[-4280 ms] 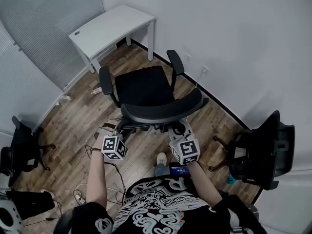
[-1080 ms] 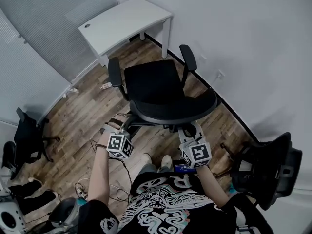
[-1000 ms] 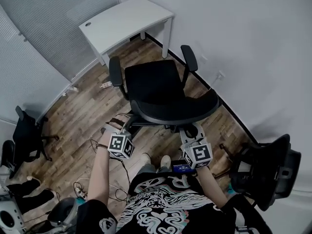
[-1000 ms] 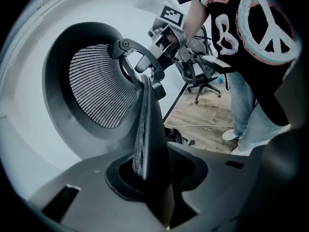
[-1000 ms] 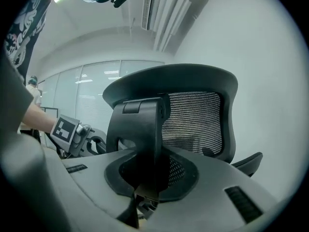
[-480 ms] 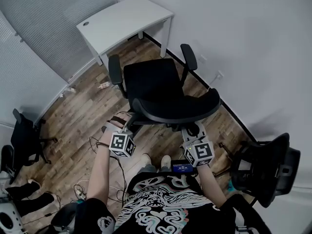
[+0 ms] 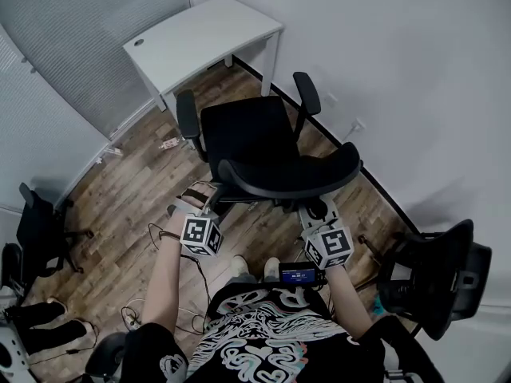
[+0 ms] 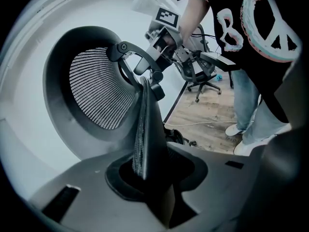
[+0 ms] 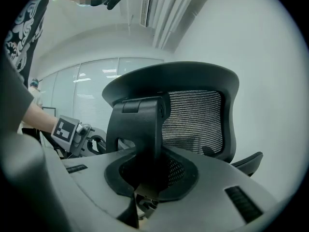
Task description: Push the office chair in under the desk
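chair [image 7: 254, 138] x1, on floor [image 7: 136, 182], short of worktop [image 7: 200, 38] x1 | left tool [image 8: 145, 174] pinching backrest [image 8: 96, 88] rim; right tool [image 9: 147, 175] pinching its bracket | other chairs [image 7: 435, 268] [image 7: 38, 231] x2 | worktop: head view only; mesh [image 9: 193, 120]: tool views only

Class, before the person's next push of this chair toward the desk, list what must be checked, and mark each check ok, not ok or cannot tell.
1. Left gripper jaws shut on the backrest edge: ok.
2. Right gripper jaws shut on the backrest's frame: ok.
3. Chair seat points roughly toward the desk: ok.
4. Floor ahead free for the wheels: cannot tell. A small white item lies left of the chair, and the wheels are hidden.
5. Armrests low enough to pass under the desk: cannot tell.
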`<state>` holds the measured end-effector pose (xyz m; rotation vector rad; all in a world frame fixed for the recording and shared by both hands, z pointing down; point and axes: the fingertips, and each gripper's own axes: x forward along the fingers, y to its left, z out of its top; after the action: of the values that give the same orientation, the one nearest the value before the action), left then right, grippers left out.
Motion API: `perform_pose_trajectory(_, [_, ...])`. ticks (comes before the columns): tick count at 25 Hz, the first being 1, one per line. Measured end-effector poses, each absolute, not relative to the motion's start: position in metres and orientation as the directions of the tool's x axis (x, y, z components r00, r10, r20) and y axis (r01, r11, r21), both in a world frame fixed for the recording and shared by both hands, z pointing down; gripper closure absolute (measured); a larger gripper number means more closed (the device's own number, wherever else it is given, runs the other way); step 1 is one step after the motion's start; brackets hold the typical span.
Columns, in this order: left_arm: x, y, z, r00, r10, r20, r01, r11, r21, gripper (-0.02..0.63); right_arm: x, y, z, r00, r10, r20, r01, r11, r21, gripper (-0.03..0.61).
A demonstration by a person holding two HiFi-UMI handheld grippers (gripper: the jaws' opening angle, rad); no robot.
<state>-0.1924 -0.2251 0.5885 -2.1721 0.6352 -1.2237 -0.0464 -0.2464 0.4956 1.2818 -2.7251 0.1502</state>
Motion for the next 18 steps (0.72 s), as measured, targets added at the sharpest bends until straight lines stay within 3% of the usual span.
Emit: perform_pose_trajectory(18, [-0.196,-0.253,0.588,0.470,-0.643,0.605,-0.133,-0.729,-0.672,0.483,-0.049,-0.275,0.495,-0.622,-0.767,0.154,-0.780,0.625,-0.037,0.526])
